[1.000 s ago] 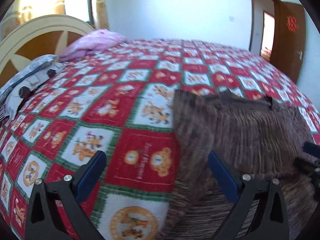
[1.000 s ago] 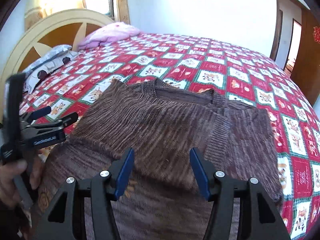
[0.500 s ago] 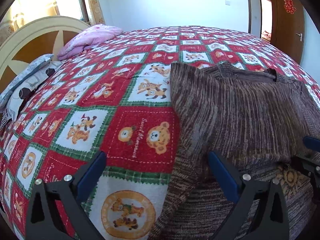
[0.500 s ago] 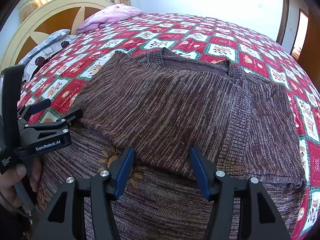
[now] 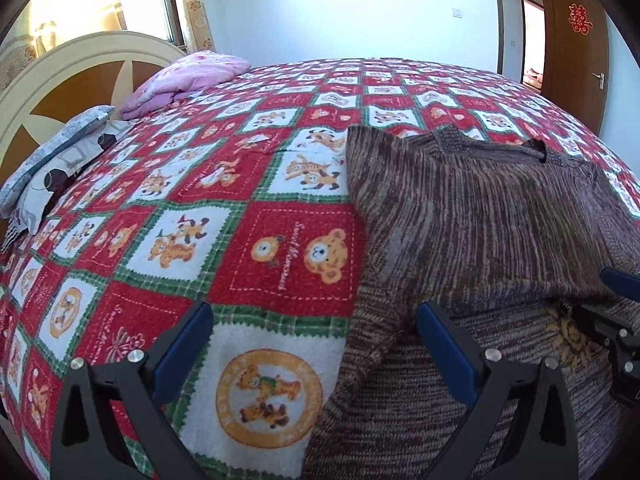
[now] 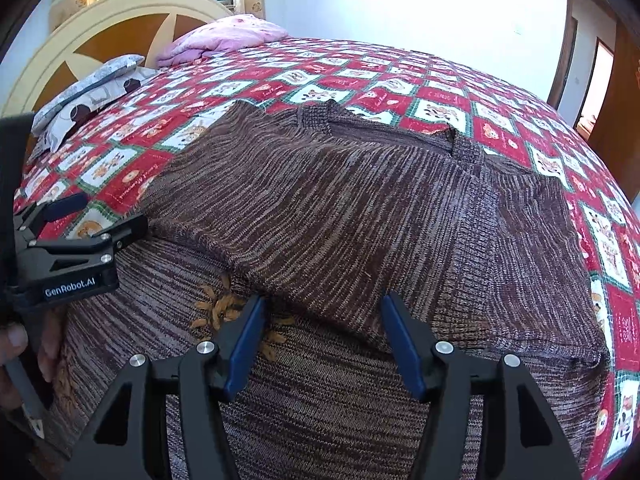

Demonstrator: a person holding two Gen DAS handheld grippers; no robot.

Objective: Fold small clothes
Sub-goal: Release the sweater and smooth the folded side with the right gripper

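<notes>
Sweater (image 6: 360, 216): brown knit, flat on the bear-print bedspread (image 5: 208, 208), neckline far end
Done so far: both sides folded in over the body (sleeves seem tucked under)
Left to do: hem-to-neck fold, by my reading
Left gripper (image 5: 312, 344): wide, straddling the sweater's left edge, gripping nothing
Right gripper (image 6: 324, 340): jaws opening, nothing pinched, over the near fold edge

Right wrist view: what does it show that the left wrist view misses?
Only the right wrist view: the brown striped knit sweater's right edge, and a hand holding the left gripper. Only the left wrist view: the door's red paper ornament. Both: the red cartoon-print quilt, pink folded blanket, and both grippers open over the sweater.
</notes>
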